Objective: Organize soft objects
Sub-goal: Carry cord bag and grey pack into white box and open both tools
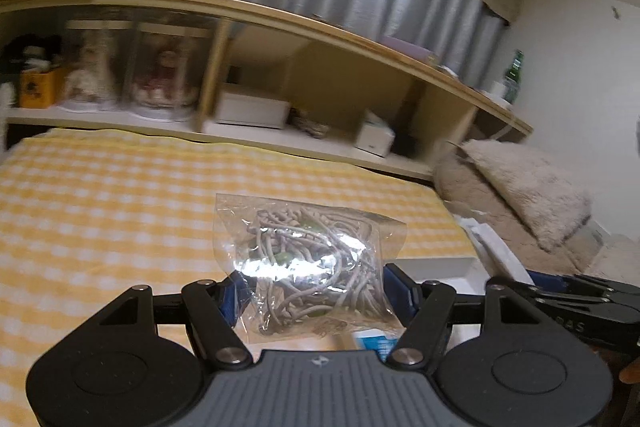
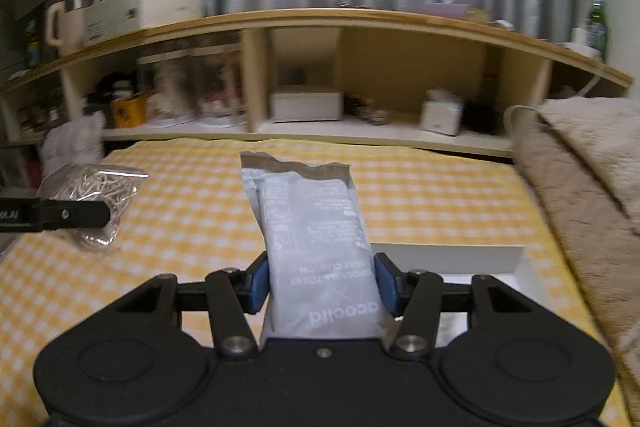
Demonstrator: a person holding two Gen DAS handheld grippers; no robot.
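A: Left wrist view: left tool point(image 1: 316, 287) is clenched on a clear bag of cords point(image 1: 308, 259), blue pads point(image 1: 394, 287) pressing its lower half. The bag stands upright out of the jaws, held above the yellow checked bed cover point(image 1: 120, 211).

B: And the right?

A: The right tool point(image 2: 322, 281) grips a grey packet point(image 2: 316, 247) printed as a toilet seat cushion. Its long axis runs straight forward along the fingers, top end tilted slightly left. It's also lifted off the bed.

B: Where does either go?

A: My guess is the white tray point(image 2: 480, 255) on the bed. It lies just right of and beyond the right tool, low and close. In the left wrist view the tray rim point(image 1: 436, 263) sits right of the bag, with the right tool between them.

B: So the right arm is nearer.

A: Yes. The packet probably goes first, with a short move right and down. The left needs to cross over afterwards, otherwise the tools could clash.
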